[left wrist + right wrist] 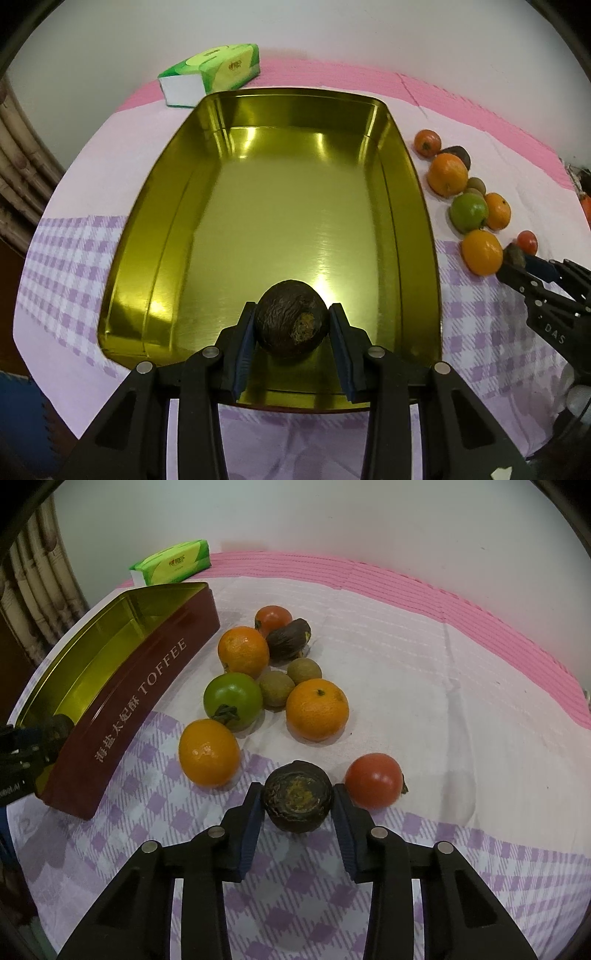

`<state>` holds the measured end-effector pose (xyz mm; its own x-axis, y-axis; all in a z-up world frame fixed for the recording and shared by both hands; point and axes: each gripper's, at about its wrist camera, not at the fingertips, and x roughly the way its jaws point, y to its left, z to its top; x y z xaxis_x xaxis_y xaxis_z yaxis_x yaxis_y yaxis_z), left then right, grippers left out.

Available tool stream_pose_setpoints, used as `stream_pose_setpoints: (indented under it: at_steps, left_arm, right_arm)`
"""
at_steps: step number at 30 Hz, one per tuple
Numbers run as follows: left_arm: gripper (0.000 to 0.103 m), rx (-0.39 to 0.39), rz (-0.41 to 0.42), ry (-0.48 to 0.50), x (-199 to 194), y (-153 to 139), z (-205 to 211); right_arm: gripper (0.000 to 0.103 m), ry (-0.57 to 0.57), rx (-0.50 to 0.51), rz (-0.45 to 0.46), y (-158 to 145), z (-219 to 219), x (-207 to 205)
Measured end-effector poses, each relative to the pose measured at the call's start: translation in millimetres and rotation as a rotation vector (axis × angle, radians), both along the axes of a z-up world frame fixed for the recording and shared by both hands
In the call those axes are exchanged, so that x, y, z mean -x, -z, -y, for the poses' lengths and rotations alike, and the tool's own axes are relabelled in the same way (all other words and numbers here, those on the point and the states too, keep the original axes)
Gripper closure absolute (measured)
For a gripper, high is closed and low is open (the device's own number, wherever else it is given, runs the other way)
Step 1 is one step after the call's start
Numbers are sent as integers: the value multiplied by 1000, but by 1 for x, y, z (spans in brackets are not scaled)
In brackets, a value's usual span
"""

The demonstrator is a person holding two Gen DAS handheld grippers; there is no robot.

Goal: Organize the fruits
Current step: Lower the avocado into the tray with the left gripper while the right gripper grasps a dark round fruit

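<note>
Checked cloth bears a gold tin point(207, 206); left gripper point(291, 321) and right gripper point(297, 801) jaws each grasp a dark fruit.

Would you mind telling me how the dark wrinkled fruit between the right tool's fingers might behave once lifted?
The dark wrinkled fruit looks round, so it may roll if released. Its shrivelled skin suggests softness; squeezing could dent it.

Home setting: checked tablecloth point(480, 867) on table, tissue pack point(173, 563), toffee tin point(140, 698), curtain point(33, 590).
</note>
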<state>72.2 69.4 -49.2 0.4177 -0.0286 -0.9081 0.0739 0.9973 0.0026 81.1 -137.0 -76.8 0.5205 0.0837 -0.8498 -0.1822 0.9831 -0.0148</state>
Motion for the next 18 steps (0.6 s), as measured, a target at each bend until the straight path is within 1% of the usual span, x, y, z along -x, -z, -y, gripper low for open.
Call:
stream_pose_setpoints:
  at_steps: [5,6,9,14,15,17,18]
  left_arm:
    - [68,2,3,-1,5,2,6]
    - [68,28,0,34,5,2,6]
    - [67,25,-1,31,4,1,5]
    - [66,47,-10,11,5,-3,0]
    - [65,47,-7,9,5,-4,-1]
    - [59,35,4,0,5,-10,-3]
    - [52,32,16,-5,5,-13,-4]
  right_arm:
    - [65,-2,1,-1,0,0,0]
    - [65,-4,3,-2,0,0,0]
    - [65,-7,8,-2,0,-2,1]
    - [65,-10,2,-9,-1,-3,0]
    - [66,-13,7,-8,-2,-4,0]
    - [66,-14,9,-4,-3,-4,1]
    - [66,-14,10,-2,-5,-5,1]
